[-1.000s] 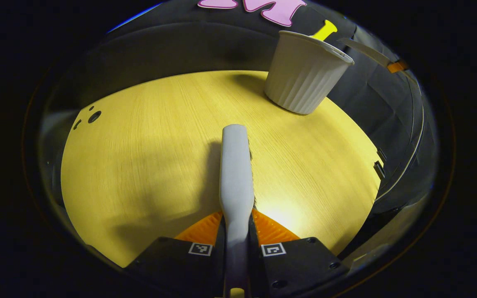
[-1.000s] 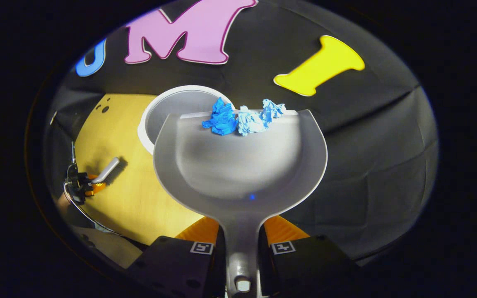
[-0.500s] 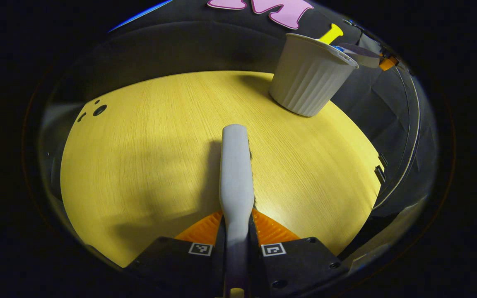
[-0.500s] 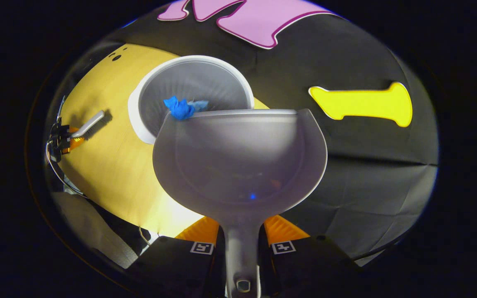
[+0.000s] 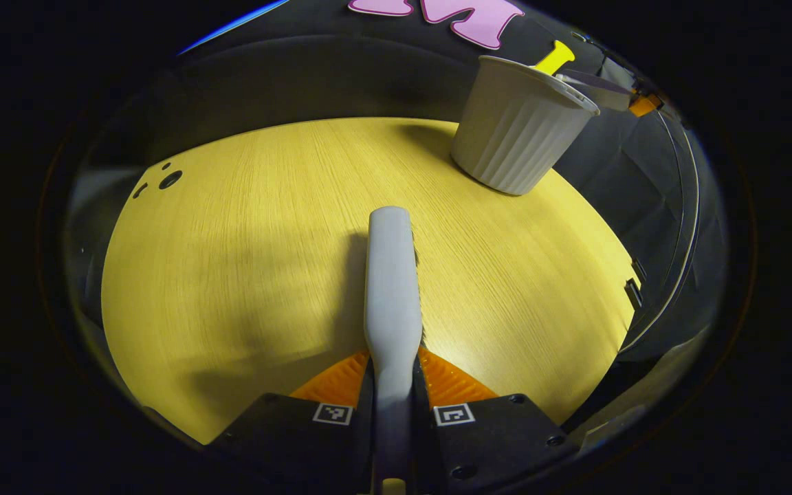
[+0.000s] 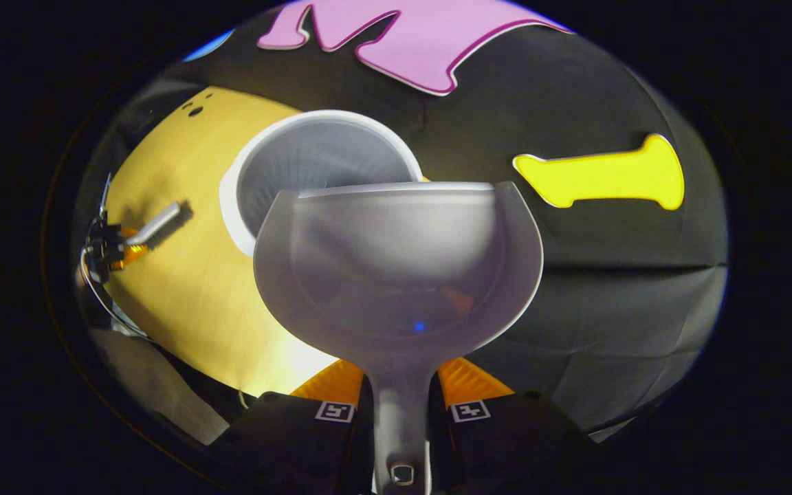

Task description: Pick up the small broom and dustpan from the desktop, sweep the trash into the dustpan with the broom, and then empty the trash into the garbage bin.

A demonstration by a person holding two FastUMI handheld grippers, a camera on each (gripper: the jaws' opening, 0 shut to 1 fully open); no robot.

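Right gripper view: the right gripper, both orange fingers pressed on the handle, holds the grey plastic dustpan with its far lip over the mouth of the white ribbed garbage bin (pan surface bare). Left gripper view: the left gripper clamps the grey handle of the small broom, held above the yellow wood-grain desktop; the bin stands upright at the far right, the dustpan's edge just over its rim
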